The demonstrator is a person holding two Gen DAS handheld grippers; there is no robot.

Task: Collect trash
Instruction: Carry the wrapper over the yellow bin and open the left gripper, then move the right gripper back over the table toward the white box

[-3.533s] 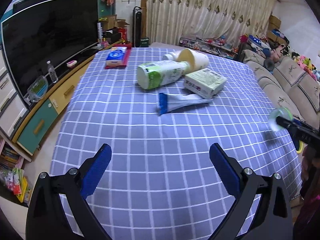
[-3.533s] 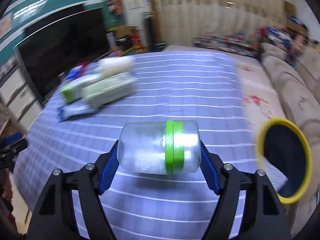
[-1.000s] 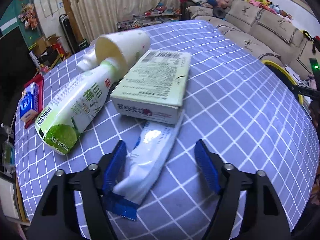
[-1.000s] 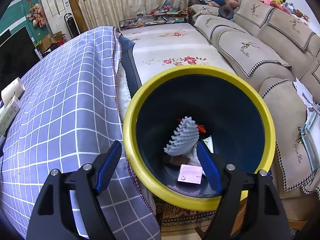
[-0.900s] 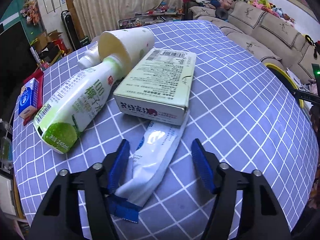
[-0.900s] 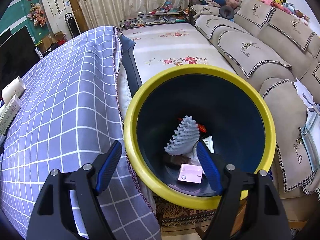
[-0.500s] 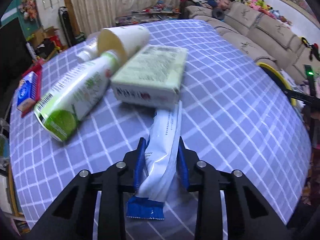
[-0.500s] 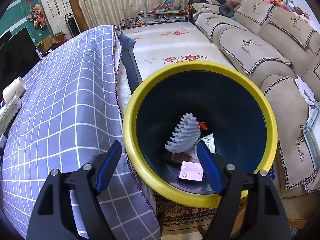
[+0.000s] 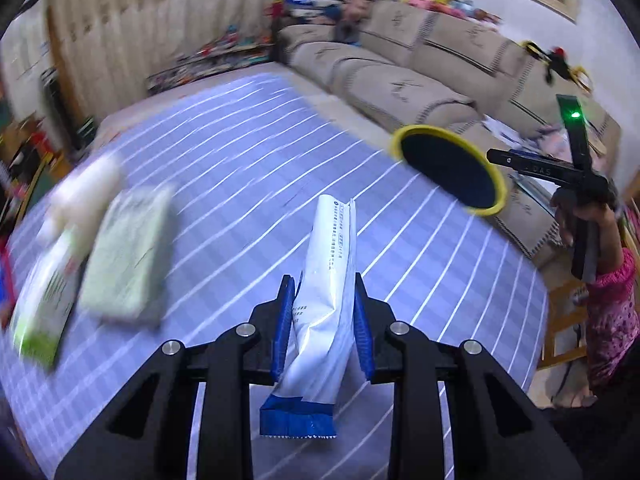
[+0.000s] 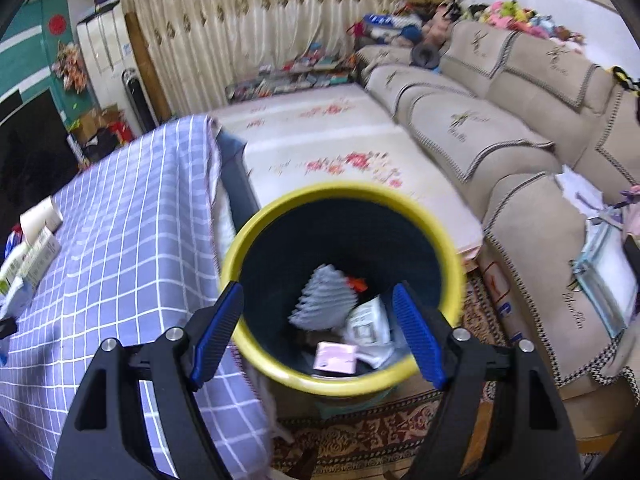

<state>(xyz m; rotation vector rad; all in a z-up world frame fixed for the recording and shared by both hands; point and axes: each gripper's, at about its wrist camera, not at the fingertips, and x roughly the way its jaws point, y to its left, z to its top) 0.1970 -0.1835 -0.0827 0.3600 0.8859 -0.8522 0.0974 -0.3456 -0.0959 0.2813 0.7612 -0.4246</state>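
Left wrist view: left gripper jaws pinching a white and blue wrapper at mid-length, wrapper upright between the blue pads, blue sealed end hanging below them, lifted clear of the counter with its blue checked cloth. Left of frame, blurred: a pale green box and a green-labelled bottle lying on the cloth, touching or nearly so. Yellow-rimmed bin sits off the counter's far right edge, beside the sofa. Right gripper's body visible at the right edge, held in a hand

Right wrist view: right gripper jaws spread wide, nothing between them, hovering over the bin mouth. Inside the bin: a grey ridged piece, a pink box, white packaging, something orange-red. Counter to the left, bin just beside its cloth edge. Box and bottle at far left edge
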